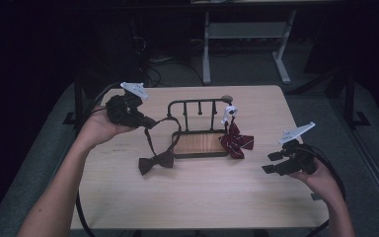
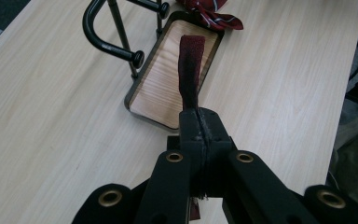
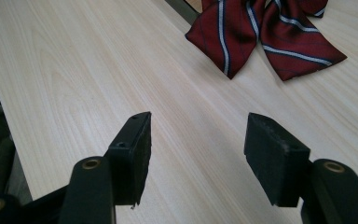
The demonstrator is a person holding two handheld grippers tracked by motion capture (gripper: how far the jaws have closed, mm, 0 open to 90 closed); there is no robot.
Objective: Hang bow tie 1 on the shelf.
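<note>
A dark brown bow tie (image 1: 156, 162) lies on the table left of the rack's wooden tray (image 1: 198, 144). Its strap (image 1: 148, 134) runs up to my left gripper (image 1: 148, 122), which is shut on the strap's end above the table's left side. In the left gripper view the dark red strap (image 2: 189, 70) sticks out from the closed jaws above the tray (image 2: 158, 95). A red striped bow tie (image 1: 236, 140) hangs from a white clip (image 1: 229, 113) on the black rack (image 1: 197, 105). My right gripper (image 1: 271, 163) is open at the table's right, empty, and faces the red striped bow tie (image 3: 265, 32).
The wooden table (image 1: 197, 197) ends close behind the rack. A white desk frame (image 1: 246, 39) stands on the floor beyond it. Cables trail from both grippers off the table's sides.
</note>
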